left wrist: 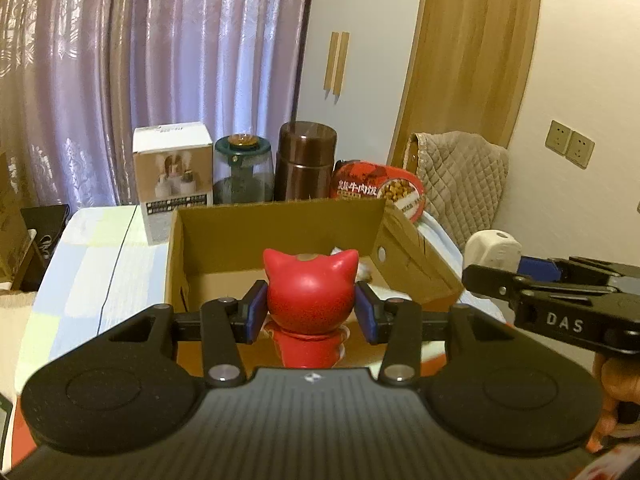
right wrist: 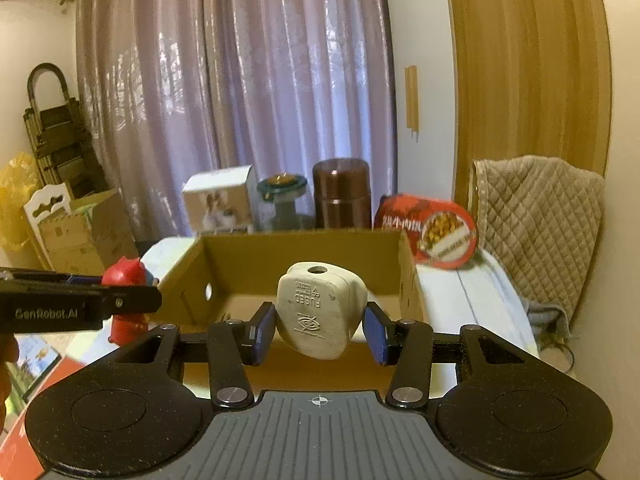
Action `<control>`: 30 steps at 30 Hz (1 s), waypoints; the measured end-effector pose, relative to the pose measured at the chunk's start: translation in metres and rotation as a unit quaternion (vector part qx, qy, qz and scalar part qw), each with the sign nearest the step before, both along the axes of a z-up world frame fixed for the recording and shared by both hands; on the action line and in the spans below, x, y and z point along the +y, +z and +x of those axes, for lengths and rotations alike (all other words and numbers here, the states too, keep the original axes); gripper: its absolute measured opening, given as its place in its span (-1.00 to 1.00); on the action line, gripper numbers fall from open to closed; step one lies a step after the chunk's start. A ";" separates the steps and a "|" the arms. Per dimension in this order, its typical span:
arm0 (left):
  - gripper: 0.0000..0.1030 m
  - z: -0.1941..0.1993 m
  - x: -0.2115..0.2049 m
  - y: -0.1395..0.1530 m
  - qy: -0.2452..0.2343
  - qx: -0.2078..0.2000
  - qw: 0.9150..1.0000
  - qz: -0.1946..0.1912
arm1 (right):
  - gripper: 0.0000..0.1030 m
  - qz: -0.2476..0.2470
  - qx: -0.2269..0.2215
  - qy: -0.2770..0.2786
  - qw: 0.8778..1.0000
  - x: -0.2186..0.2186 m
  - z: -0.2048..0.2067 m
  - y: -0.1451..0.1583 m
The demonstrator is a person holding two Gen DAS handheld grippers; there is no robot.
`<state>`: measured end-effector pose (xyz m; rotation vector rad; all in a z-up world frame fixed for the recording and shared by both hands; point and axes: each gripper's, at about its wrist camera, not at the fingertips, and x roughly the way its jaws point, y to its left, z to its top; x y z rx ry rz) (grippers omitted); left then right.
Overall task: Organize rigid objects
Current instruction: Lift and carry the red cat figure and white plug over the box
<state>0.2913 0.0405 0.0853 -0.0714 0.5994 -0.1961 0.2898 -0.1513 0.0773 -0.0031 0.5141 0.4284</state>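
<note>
A: Item one, nearest: left gripper (left wrist: pixel 311 307), blue pads pinching a red cat-eared figurine (left wrist: pixel 311 292) by its head, held above the near edge of the cardboard box (left wrist: pixel 280 220).

B: Noted. Item two: right gripper (right wrist: pixel 320 330), narrowly spread, a white fused plug (right wrist: pixel 320 312) lodged between its blue pads, tilted, embossed face toward the camera, also held over the box's near side. The left pad touches it; whether the right pad does, I cannot tell.

A: Cross-check: the left wrist view shows the right gripper only side-on at far right, the plug's white top poking above it, part of a hand below. The embossed lettering shows only from the right wrist.

B: Conversely, the right wrist view catches the left gripper as a black bar at left with the figurine beyond it. It alone shows stacked cartons (right wrist: pixel 80 232), a yellow bag (right wrist: pixel 16 196) and a folded trolley (right wrist: pixel 56 120) far left.

A: Item three: open box on the pale-covered counter (left wrist: pixel 88 272); something pale inside, too hidden to name.

B: Behind the box, left to right: white carton (left wrist: pixel 172 176), glass jar with green lid (left wrist: pixel 242 172), brown flask (left wrist: pixel 306 160), red food tub (left wrist: pixel 376 190) tipped on edge.

A: Right of those: quilted grey cloth (left wrist: pixel 460 184). The wall sockets (left wrist: pixel 570 148) show in the left view only.

B: Farthest: lilac curtain (right wrist: pixel 240 80), wooden panel (right wrist: pixel 528 60).
</note>
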 end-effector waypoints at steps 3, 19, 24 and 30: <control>-0.21 0.020 0.000 0.002 0.002 0.009 1.000 -0.007 | -0.14 -0.002 0.011 0.000 1.000 0.005 0.024 0.001; -0.21 0.102 -0.002 -0.036 0.002 0.050 0.999 -0.008 | -0.14 -0.007 0.078 0.001 0.997 0.017 0.099 -0.029; -0.21 0.120 0.004 -0.052 0.007 0.061 0.998 -0.006 | -0.14 -0.004 0.091 -0.002 0.996 0.017 0.113 -0.036; -0.21 0.130 0.004 -0.069 0.010 0.072 0.997 -0.007 | -0.14 -0.005 0.107 -0.003 0.994 0.020 0.124 -0.052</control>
